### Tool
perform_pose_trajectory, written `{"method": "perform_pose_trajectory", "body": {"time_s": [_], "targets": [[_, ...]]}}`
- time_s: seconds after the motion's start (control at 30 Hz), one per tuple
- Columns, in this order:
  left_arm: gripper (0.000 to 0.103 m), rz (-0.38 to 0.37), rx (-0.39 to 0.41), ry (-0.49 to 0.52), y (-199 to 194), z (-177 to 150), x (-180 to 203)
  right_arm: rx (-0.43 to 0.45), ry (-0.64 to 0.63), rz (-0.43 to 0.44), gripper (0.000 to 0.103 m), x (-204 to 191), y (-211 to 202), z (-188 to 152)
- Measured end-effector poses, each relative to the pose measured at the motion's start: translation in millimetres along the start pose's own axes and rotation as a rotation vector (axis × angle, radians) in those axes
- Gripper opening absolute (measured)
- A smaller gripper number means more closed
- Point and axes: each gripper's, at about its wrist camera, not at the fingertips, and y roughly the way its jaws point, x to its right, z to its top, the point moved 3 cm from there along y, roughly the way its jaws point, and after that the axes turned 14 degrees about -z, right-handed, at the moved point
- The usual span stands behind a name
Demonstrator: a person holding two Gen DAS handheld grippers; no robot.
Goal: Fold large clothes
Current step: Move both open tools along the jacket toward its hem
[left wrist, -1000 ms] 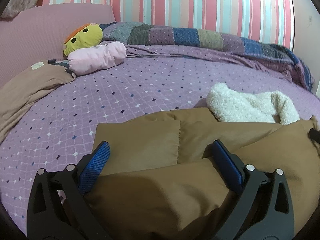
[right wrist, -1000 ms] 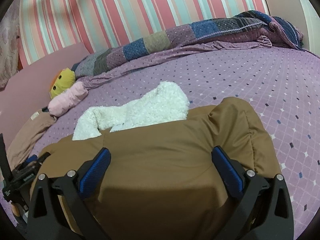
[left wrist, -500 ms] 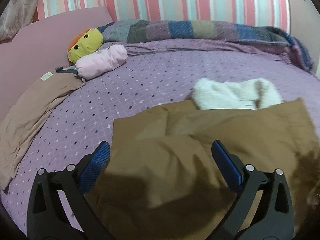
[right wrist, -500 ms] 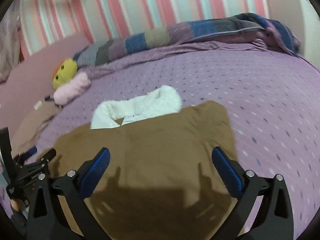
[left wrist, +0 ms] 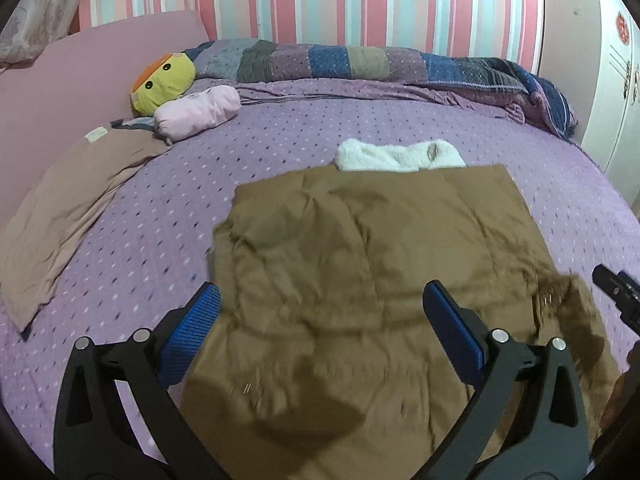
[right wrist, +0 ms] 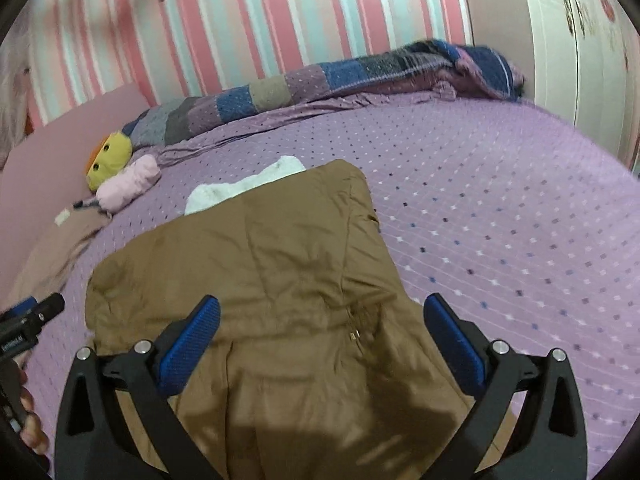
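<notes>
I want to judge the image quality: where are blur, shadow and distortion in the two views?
Left wrist view: the near part of the brown coat is smeared by motion blur and carries a dark shadow; the striped wall bends from fisheye distortion. Right wrist view: the patchwork quilt and the wall look blurred, and a shadow darkens the coat between the right gripper fingers.

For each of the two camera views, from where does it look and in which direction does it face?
Left wrist: sits on the left hand-held gripper, above the brown coat's left side, facing the striped wall; its open blue fingers show, plus the other gripper's tip at right.
Right wrist: sits on the right hand-held gripper, above the coat's right side, facing the wall; a hand shows at left.
Shared: coat, white fleece collar, yellow plush, patchwork quilt.
</notes>
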Motion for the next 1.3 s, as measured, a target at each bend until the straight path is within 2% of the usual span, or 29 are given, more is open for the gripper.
{"method": "perform_pose_trajectory", "body": {"time_s": [0.17, 0.3, 0.37, 0.53, 0.63, 0.87, 0.97, 1.07, 1.3], "targets": [[0.1, 0.01, 0.007, 0.005, -37.8, -29.5, -0.8, 0.069, -0.089, -0.029, 0.101, -6.5, -51.2, -11.5], [0.1, 0.005, 0.028, 0.014, -70.7, -43.9, -0.1, 0.063, -0.109, -0.027, 0.101, -11.6, -74.4, -17.2], [0.1, -0.005, 0.054, 0.025, -90.7, -48.3, 0.9, 0.089, -0.126, -0.04, 0.101, -13.5, -90.4, -19.8], [0.1, -0.028, 0.076, 0.004, -119.8, -58.6, 5.5, 0.14, -0.145, -0.052, 0.101, -13.9, -121.5, -31.6], [0.1, -0.049, 0.074, -0.024, -128.0, -66.8, 5.7, 0.139, -0.146, -0.049, 0.101, -11.7, -133.9, -38.5], [0.1, -0.005, 0.056, -0.022, -142.1, -94.6, 5.0, 0.117, -0.145, -0.024, 0.101, -1.7, -146.8, -66.0], [0.1, -0.005, 0.014, -0.028, -141.3, -106.5, 2.0, 0.096, -0.138, -0.024, 0.101, 4.6, -144.4, -77.2], [0.1, 0.029, 0.005, -0.027, -141.4, -115.0, -2.0, 0.079, -0.128, -0.023, 0.101, 11.7, -142.6, -86.5], [0.1, 0.0, -0.012, -0.026, -133.3, -133.3, -12.6, 0.016, -0.092, -0.083, 0.101, 31.9, -130.7, -106.7]]}}
